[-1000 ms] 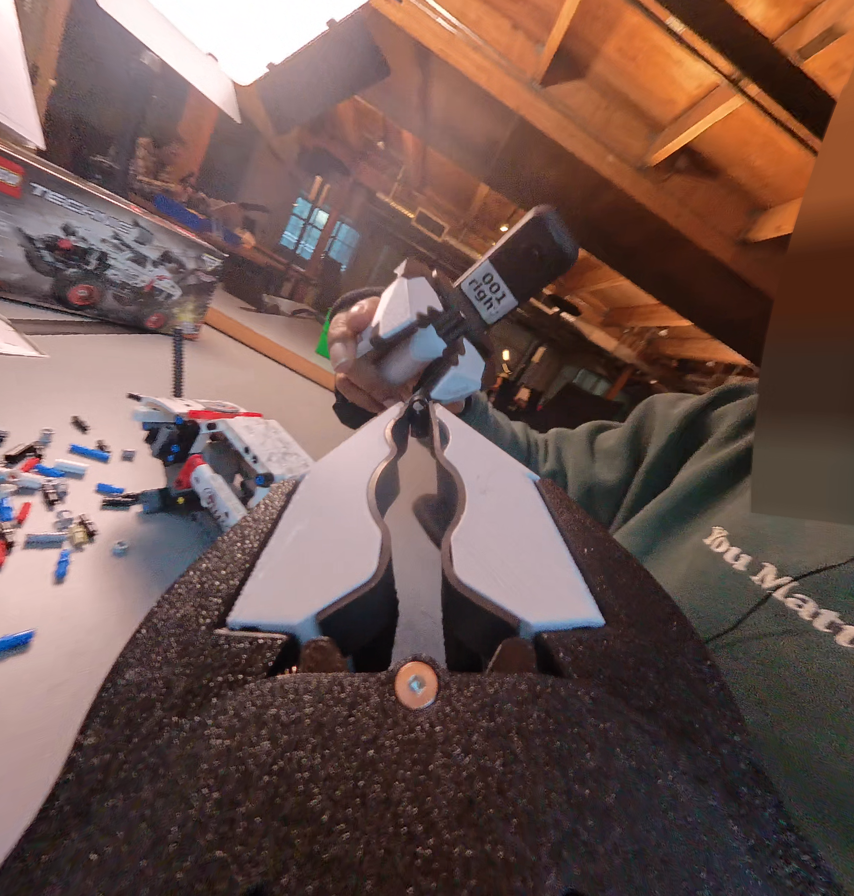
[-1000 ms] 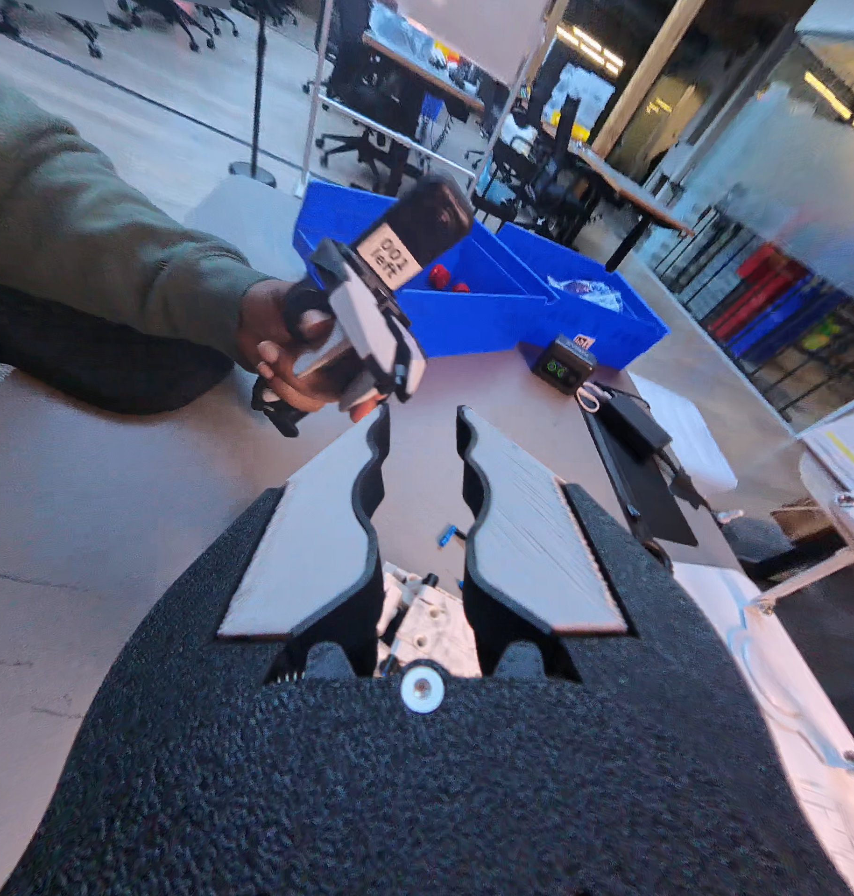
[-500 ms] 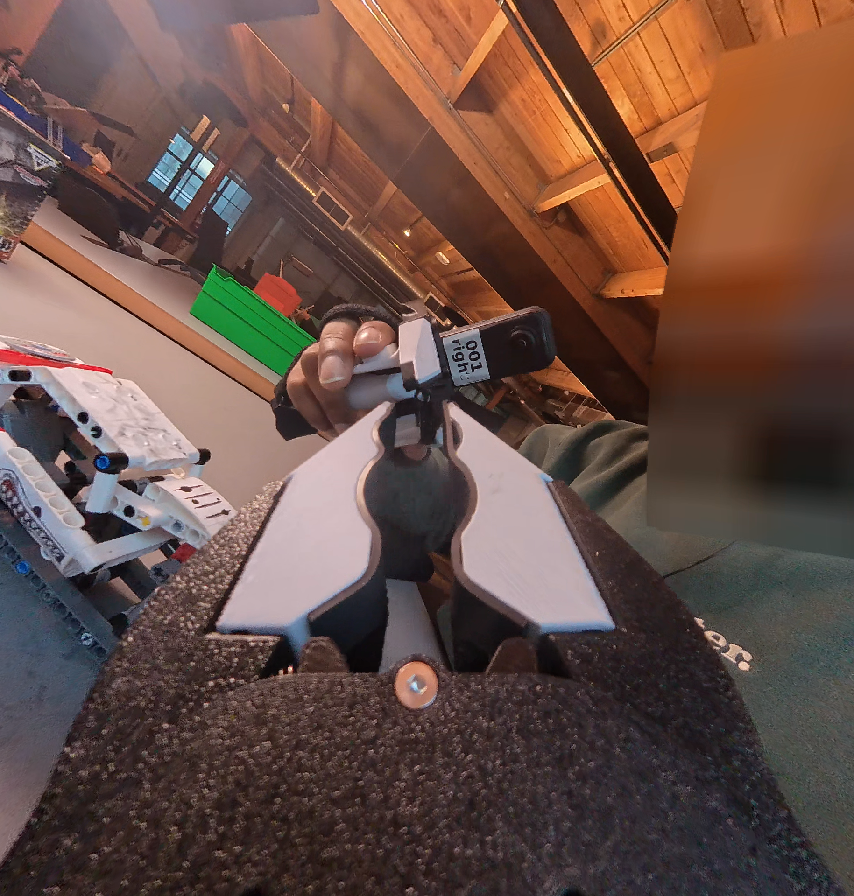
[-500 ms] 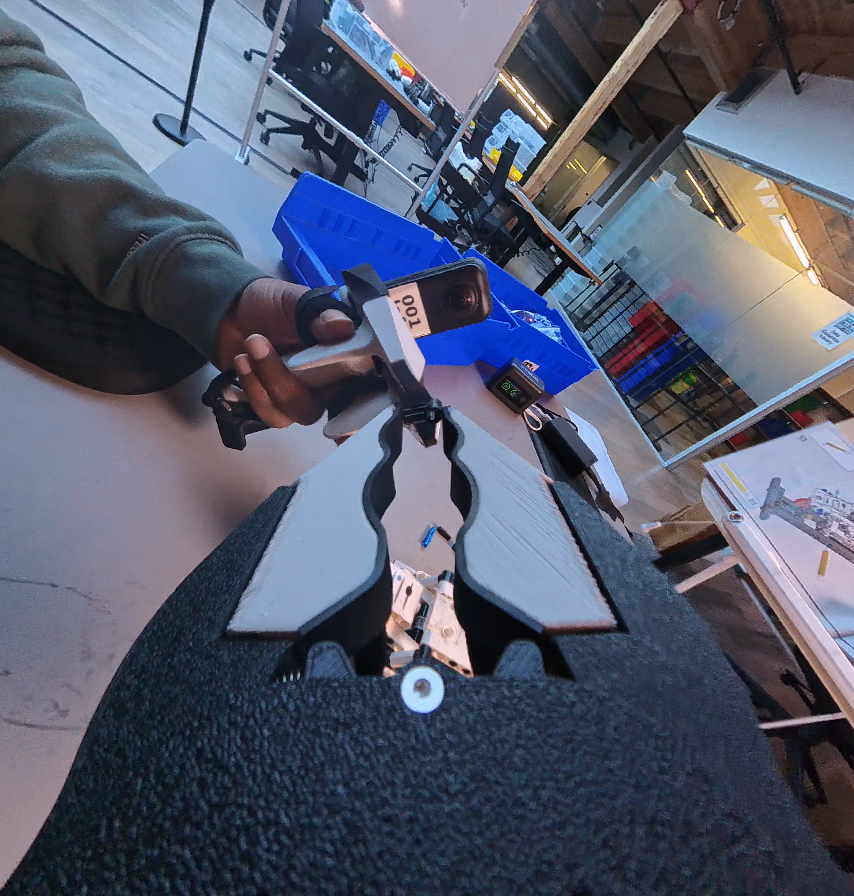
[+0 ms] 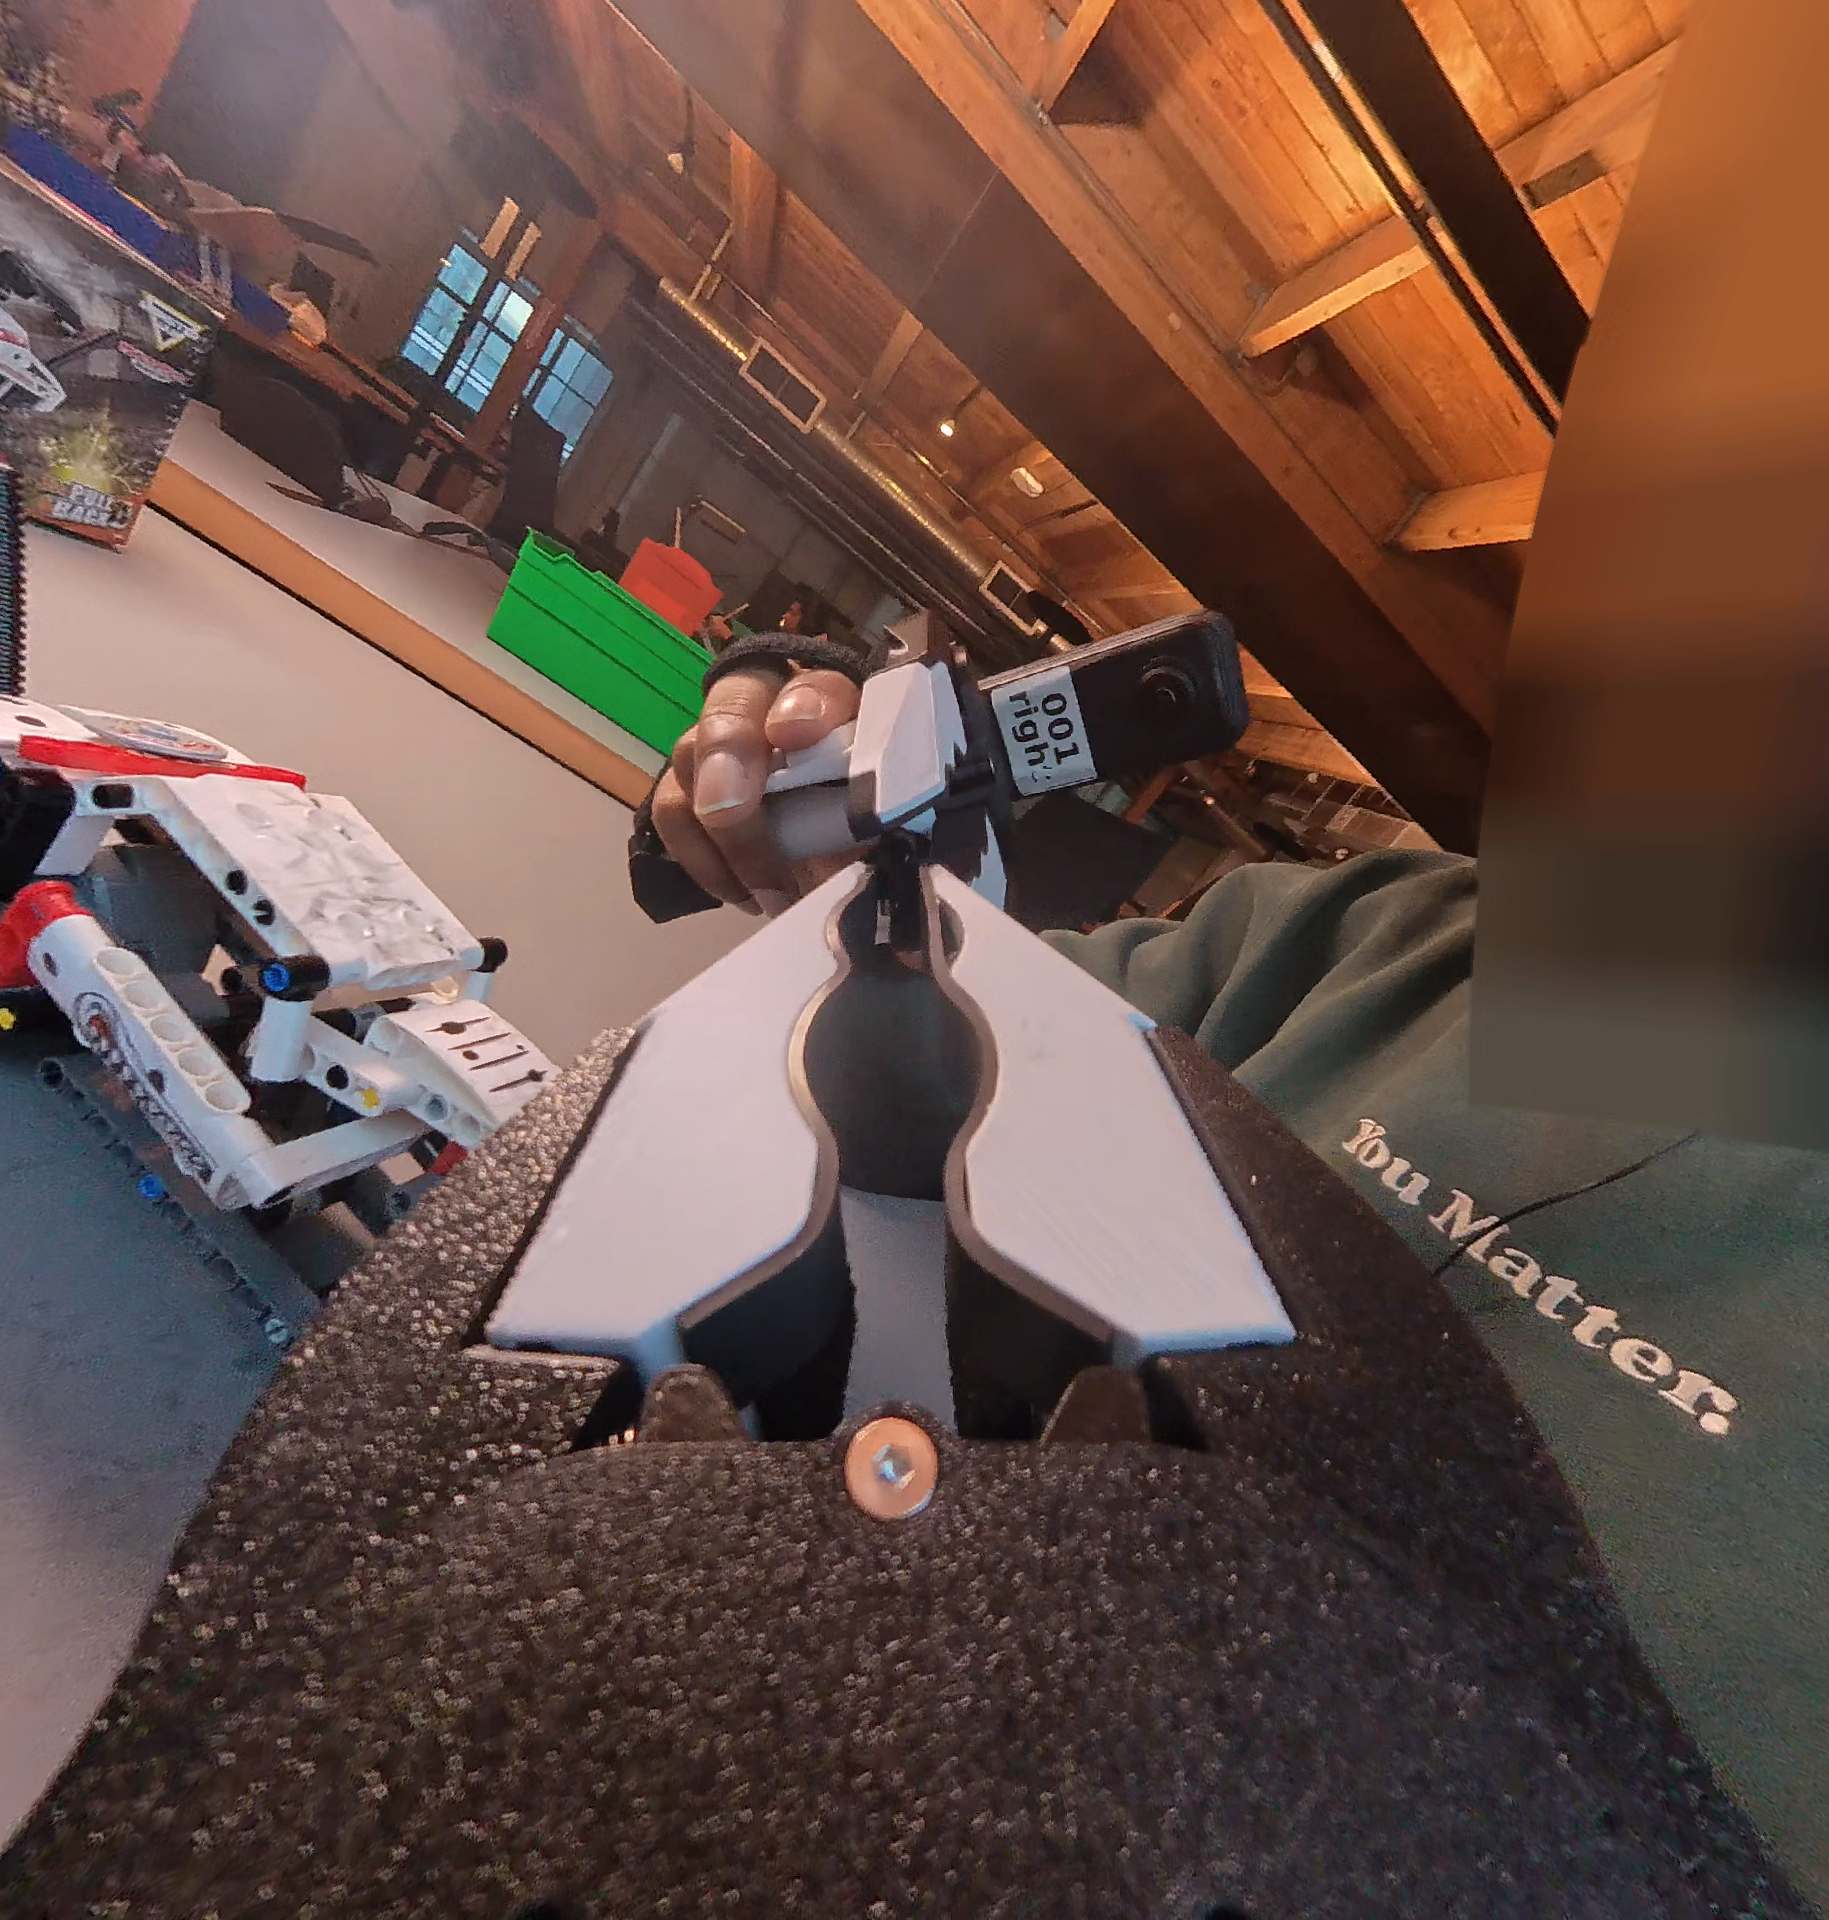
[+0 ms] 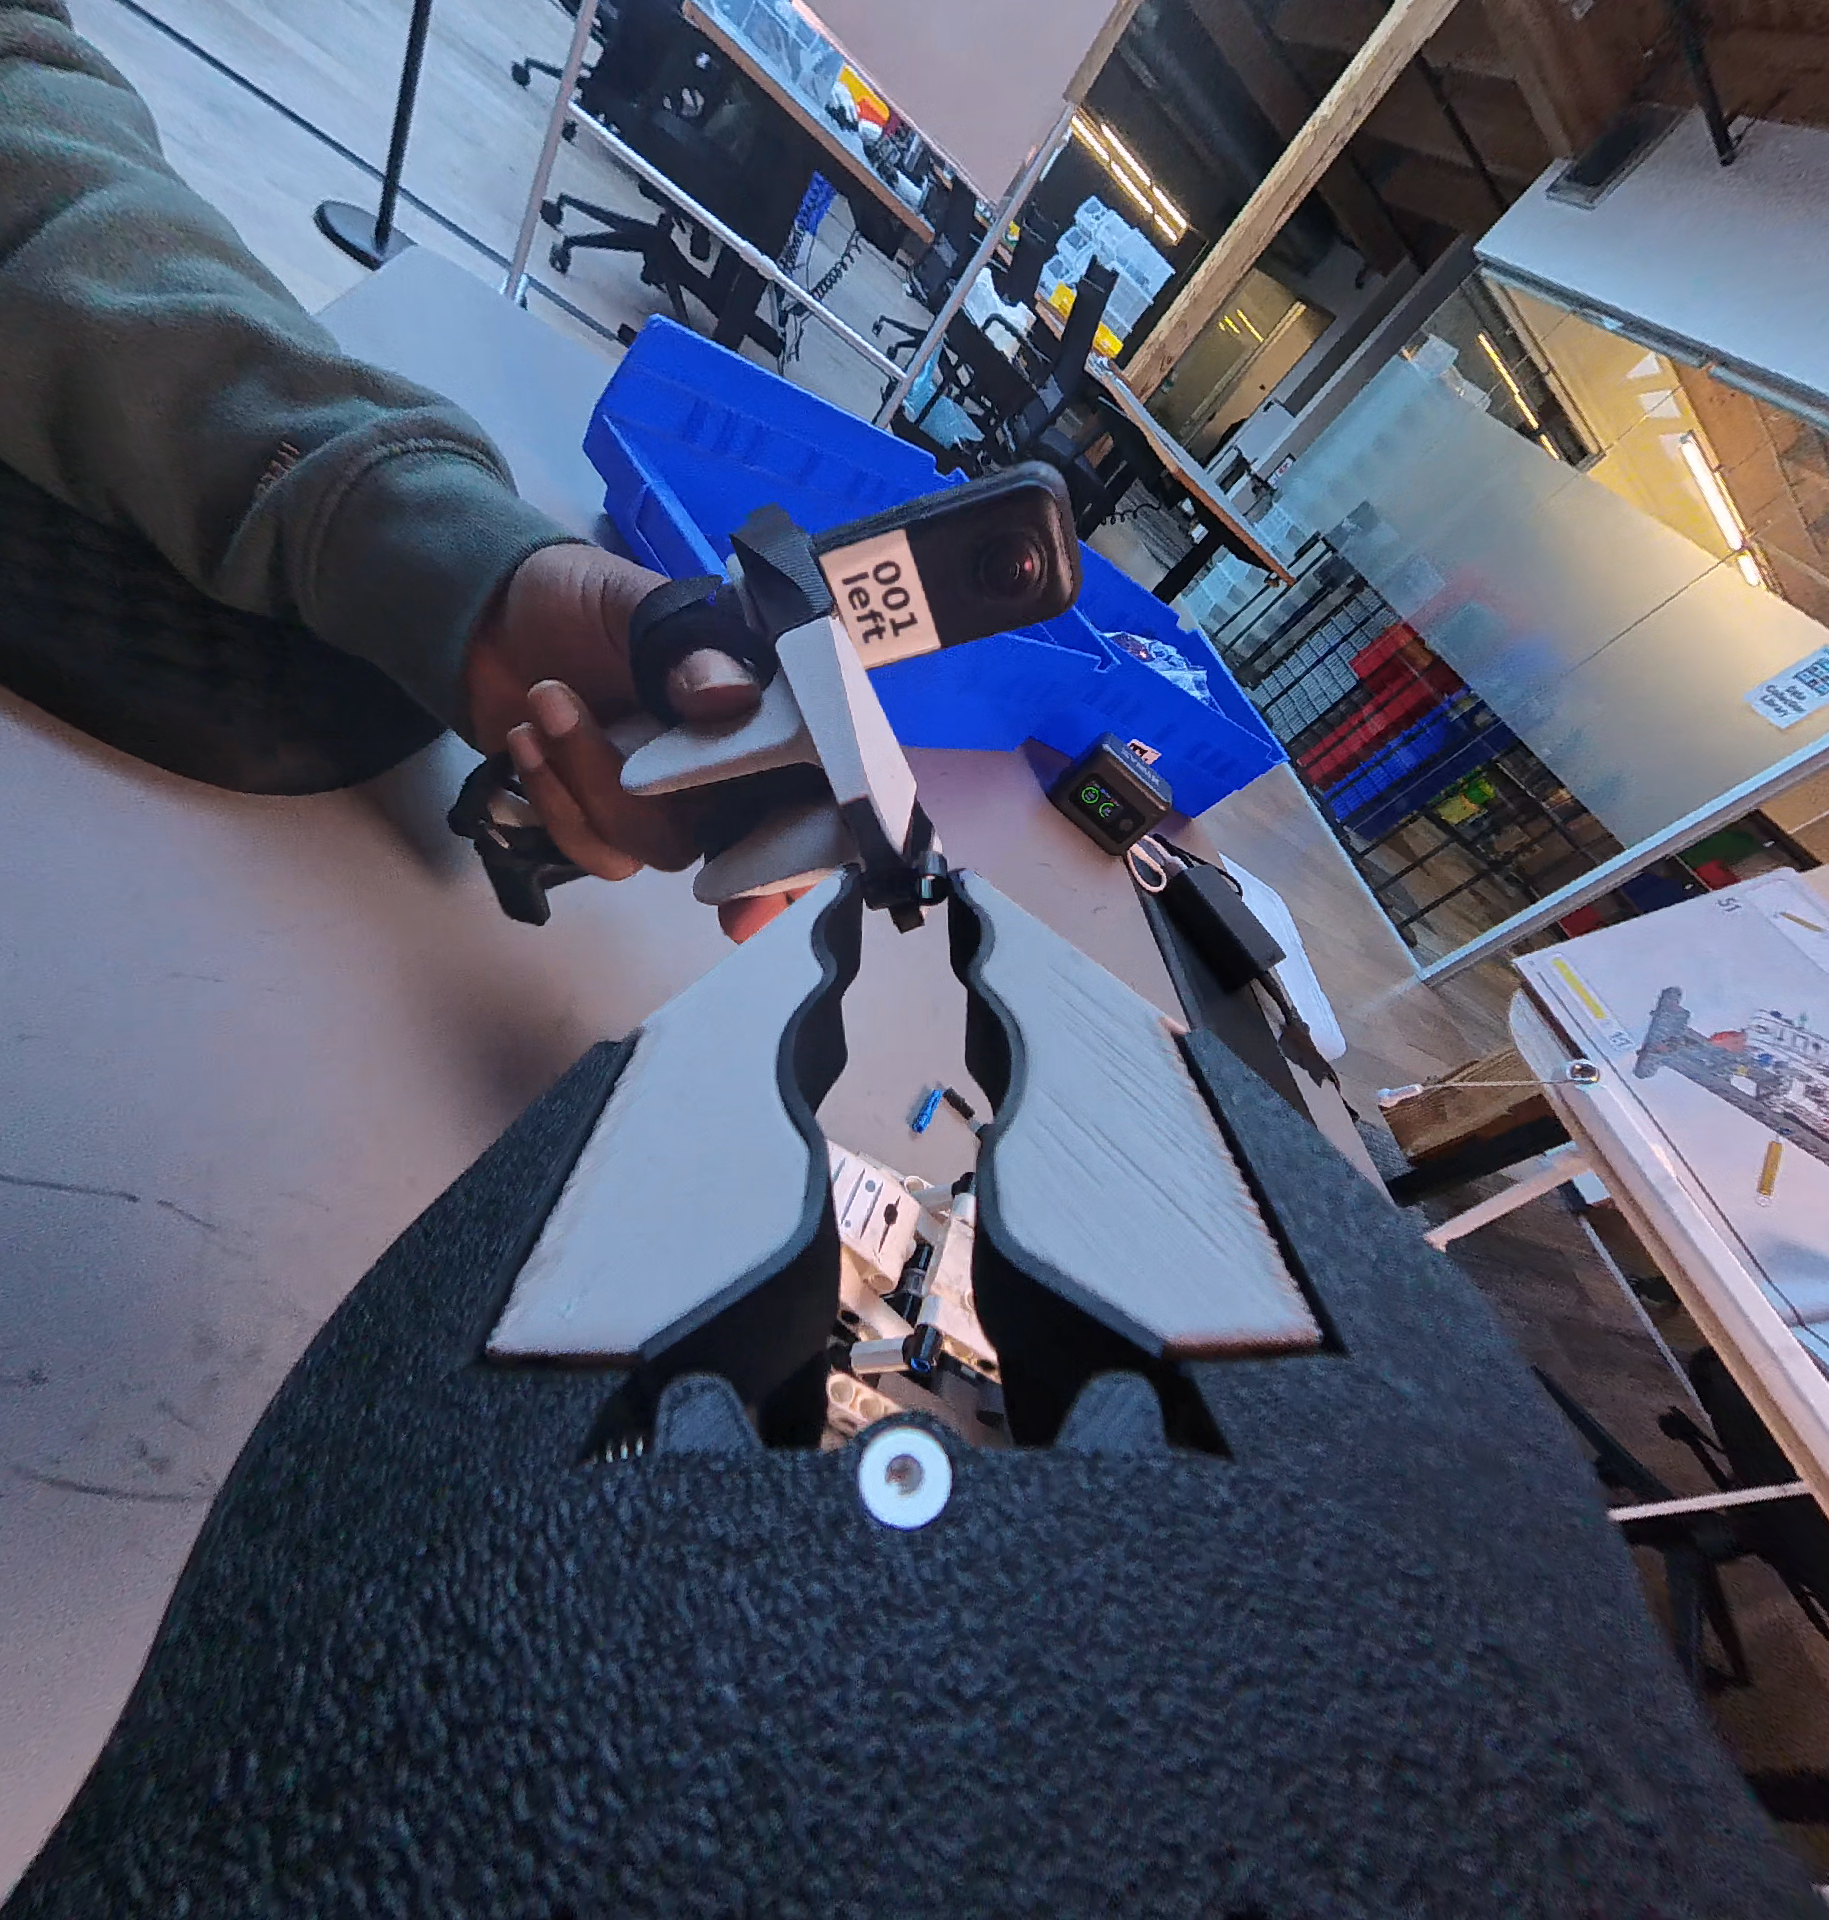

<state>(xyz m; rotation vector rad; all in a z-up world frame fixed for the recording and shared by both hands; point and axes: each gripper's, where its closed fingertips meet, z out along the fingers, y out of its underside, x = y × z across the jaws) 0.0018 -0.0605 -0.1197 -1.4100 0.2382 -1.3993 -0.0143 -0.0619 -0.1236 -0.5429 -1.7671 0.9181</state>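
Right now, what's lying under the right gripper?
Between the right gripper fingers, part of the white brick-built model shows on the grey table, with a small blue pin beyond it. The gripper's black body hides the rest.

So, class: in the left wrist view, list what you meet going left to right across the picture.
Toy box → white brick-built truck → green bin → hand → right gripper's camera → green sweatshirt.
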